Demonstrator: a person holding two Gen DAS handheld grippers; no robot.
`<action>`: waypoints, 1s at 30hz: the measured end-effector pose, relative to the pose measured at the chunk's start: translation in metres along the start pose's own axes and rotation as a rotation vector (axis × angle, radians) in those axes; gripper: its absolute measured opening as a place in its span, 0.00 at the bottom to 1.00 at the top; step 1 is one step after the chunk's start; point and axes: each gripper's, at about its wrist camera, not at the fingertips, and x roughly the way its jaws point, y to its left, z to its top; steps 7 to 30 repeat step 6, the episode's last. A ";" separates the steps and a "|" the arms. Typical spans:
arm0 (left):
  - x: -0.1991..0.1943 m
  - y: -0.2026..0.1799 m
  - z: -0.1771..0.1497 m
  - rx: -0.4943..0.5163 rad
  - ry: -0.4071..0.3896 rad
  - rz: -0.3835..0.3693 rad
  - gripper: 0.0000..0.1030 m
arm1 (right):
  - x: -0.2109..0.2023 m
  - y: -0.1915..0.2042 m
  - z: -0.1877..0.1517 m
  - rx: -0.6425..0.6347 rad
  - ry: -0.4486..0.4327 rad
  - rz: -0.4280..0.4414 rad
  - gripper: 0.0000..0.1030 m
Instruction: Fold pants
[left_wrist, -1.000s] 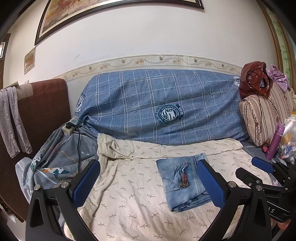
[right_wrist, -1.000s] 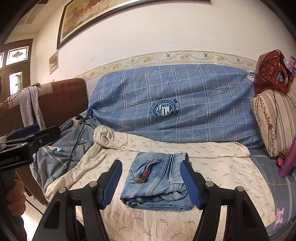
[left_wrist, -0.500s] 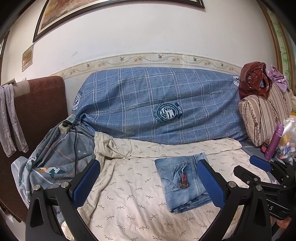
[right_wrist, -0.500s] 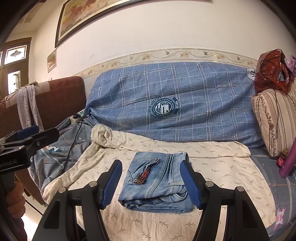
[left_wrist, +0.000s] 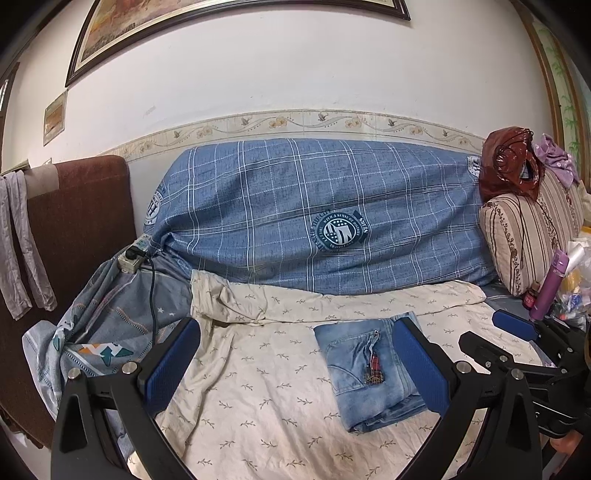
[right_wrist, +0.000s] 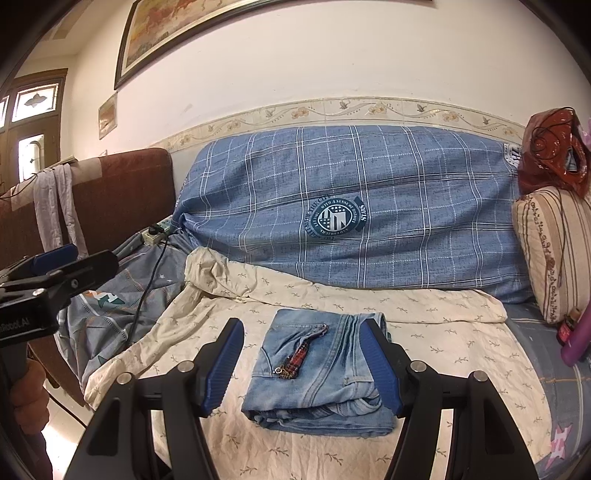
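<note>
Left wrist view: left hand-held gripper (left_wrist: 295, 363) spread wide, nothing between the pads, held above the cream sheet (left_wrist: 258, 387). Jeans (left_wrist: 364, 367) folded into a compact rectangle, lying flat on the sheet right of centre, partly behind the right-side finger. A small red tag (left_wrist: 375, 367) hangs from the jeans' zip area. Right hand-held gripper (left_wrist: 496, 332) shows at the right edge, clear of the jeans. Blue plaid cover (left_wrist: 314, 214) stands along the back, striped cushion (left_wrist: 524, 236) at right with a red-brown plastic bag (left_wrist: 508, 168) on top; what the bag holds cannot be told. Purple bottle (left_wrist: 550, 284) leans beside the cushion. Power strip (left_wrist: 135, 254) with a black cord sits at the left end.

Right wrist view: right hand-held gripper (right_wrist: 304, 365) spread, pads not touching cloth; the jeans (right_wrist: 321, 376) lie on the sheet (right_wrist: 443, 332) in the gap between the fingers and beyond them, folded edge toward the camera, layers stacked. Left hand-held gripper (right_wrist: 74, 260) at the left edge, with the hand (right_wrist: 27, 398) holding its handle below. Bag (right_wrist: 554, 147) on the cushion (right_wrist: 550, 251) at right, open mouth facing sideways, contents unclear.
</note>
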 end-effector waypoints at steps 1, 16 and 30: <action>0.000 -0.001 0.001 0.002 -0.003 -0.010 1.00 | 0.001 0.000 0.001 0.001 0.000 0.002 0.67; 0.000 -0.010 0.000 0.035 -0.071 0.004 1.00 | 0.011 -0.006 0.000 0.023 0.011 0.008 0.67; 0.000 -0.010 0.000 0.035 -0.071 0.004 1.00 | 0.011 -0.006 0.000 0.023 0.011 0.008 0.67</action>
